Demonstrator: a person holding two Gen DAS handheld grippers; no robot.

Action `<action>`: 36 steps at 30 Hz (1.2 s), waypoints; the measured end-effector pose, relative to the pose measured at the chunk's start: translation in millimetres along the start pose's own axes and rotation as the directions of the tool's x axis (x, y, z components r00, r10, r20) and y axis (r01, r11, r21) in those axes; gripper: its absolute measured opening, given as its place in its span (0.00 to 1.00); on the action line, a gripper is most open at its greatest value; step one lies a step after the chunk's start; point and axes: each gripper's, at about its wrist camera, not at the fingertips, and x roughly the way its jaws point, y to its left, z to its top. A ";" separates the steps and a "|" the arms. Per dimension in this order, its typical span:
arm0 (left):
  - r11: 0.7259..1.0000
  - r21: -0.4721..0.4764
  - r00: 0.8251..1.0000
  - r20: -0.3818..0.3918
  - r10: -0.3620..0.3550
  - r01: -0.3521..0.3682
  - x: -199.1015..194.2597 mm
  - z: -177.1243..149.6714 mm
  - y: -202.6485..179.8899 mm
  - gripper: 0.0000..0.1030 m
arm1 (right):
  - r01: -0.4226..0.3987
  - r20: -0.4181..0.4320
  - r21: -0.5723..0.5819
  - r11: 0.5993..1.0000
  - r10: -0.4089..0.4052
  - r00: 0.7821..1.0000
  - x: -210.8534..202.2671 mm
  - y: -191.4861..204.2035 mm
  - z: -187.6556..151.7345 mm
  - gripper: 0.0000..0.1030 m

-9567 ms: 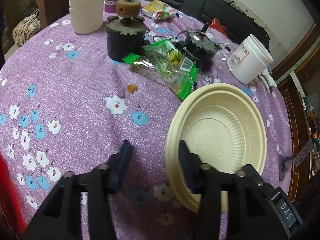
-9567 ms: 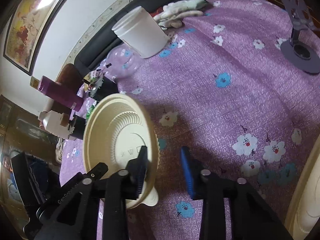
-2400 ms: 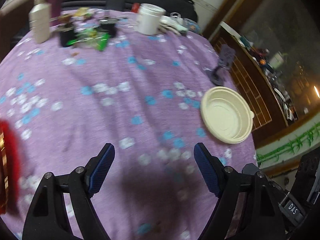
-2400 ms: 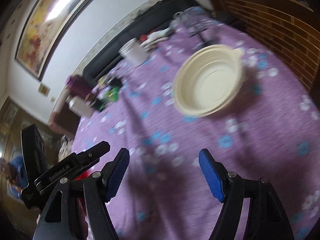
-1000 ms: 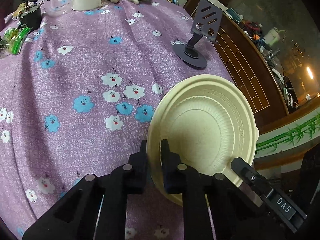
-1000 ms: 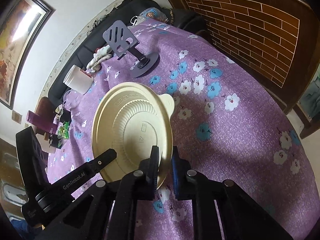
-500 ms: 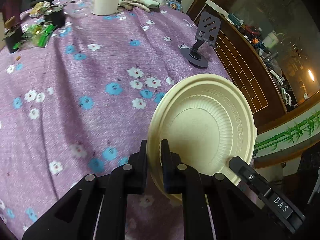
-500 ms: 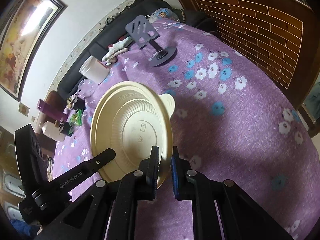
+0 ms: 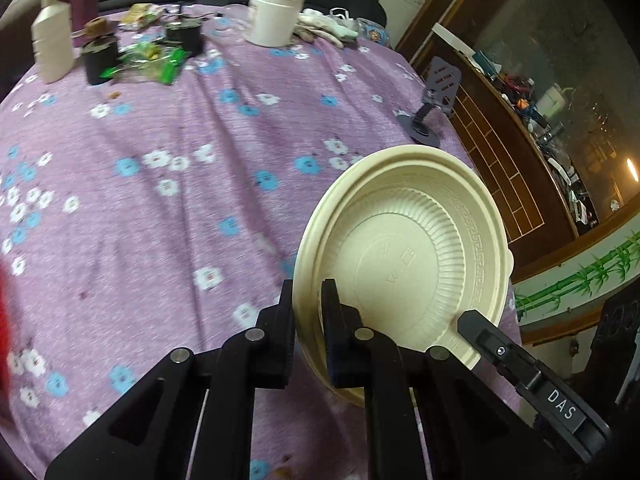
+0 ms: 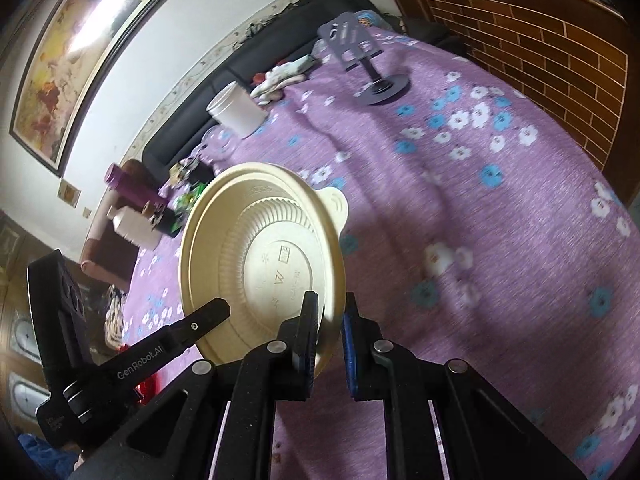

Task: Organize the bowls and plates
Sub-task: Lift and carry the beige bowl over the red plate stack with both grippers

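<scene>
A round table under a purple cloth printed with blue and white flowers (image 9: 168, 200) fills both views, a dark sofa (image 10: 240, 76) behind it. Only the right wrist view shows the framed painting (image 10: 80, 52); only the left shows the bamboo-patterned wall band (image 9: 580, 276). Beyond the cloth's centre stands a white plastic tub (image 9: 276, 20). The cream ribbed disposable bowl (image 9: 408, 256), held tilted above the cloth, is pinched at its rim by both the left gripper (image 9: 307, 300) and right gripper (image 10: 329, 312).

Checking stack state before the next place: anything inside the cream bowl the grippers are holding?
Nothing visible inside the cream bowl: the left wrist view shows a bare ribbed interior. The left gripper and right gripper each clamp its rim, hiding small parts of it.
</scene>
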 end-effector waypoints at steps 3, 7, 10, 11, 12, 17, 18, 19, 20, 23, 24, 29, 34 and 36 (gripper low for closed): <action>1.000 -0.016 1.000 0.009 0.006 -0.006 -7.7 -5.9 13.1 0.09 | -0.013 -0.009 -0.016 1.000 0.013 1.000 1.6 11.1 -9.6 0.11; 0.999 -0.039 1.000 0.022 0.011 -0.010 -18.2 -13.4 30.3 0.09 | -0.027 -0.018 -0.036 0.999 0.027 0.999 4.0 24.9 -20.6 0.11; 0.998 -0.056 1.000 0.030 0.010 -0.008 -25.3 -17.1 42.0 0.09 | -0.038 -0.022 -0.053 0.998 0.036 0.999 4.0 35.8 -28.3 0.11; 0.998 -0.062 0.999 0.032 0.007 -0.005 -27.9 -18.1 46.0 0.09 | -0.040 -0.023 -0.057 0.998 0.039 0.999 4.0 38.8 -30.1 0.11; 0.998 -0.066 0.999 0.036 0.007 -0.004 -30.1 -19.0 48.4 0.09 | -0.043 -0.024 -0.064 0.997 0.041 0.999 3.8 43.2 -32.6 0.11; 0.996 -0.089 0.999 0.051 0.005 0.000 -42.4 -23.9 64.9 0.09 | -0.061 -0.031 -0.089 0.994 0.058 0.998 2.9 60.4 -39.4 0.11; 0.996 -0.093 0.999 0.054 0.004 0.002 -44.7 -24.5 67.6 0.09 | -0.066 -0.033 -0.094 0.993 0.063 0.997 2.7 64.4 -40.7 0.11; 0.995 -0.098 0.998 0.059 0.004 0.002 -47.9 -25.1 70.5 0.09 | -0.069 -0.034 -0.097 0.993 0.066 0.997 2.3 66.7 -41.6 0.11; 0.995 -0.101 0.998 0.064 0.004 0.002 -50.4 -25.2 72.5 0.09 | -0.072 -0.036 -0.103 0.992 0.069 0.997 2.2 70.3 -42.9 0.11; 0.994 -0.113 0.997 0.077 0.007 0.002 -58.1 -26.5 80.6 0.09 | -0.080 -0.039 -0.117 0.990 0.076 0.996 1.7 80.1 -45.8 0.11; 0.993 -0.118 0.997 0.082 0.008 0.002 -60.9 -27.2 83.3 0.09 | -0.082 -0.039 -0.124 0.989 0.077 0.996 1.3 83.8 -47.0 0.11; 0.991 -0.130 0.995 0.099 0.012 0.001 -69.6 -30.2 92.4 0.09 | -0.091 -0.040 -0.147 0.985 0.086 0.995 -0.4 96.4 -51.4 0.11; 0.991 -0.133 0.993 0.115 0.023 -0.007 -78.0 -34.4 98.7 0.09 | -0.103 -0.042 -0.161 0.982 0.097 0.994 -1.6 103.6 -55.7 0.11; 0.991 -0.132 0.992 0.124 0.030 -0.014 -81.7 -36.2 100.4 0.09 | -0.110 -0.045 -0.168 0.980 0.104 0.994 -1.9 106.3 -57.7 0.11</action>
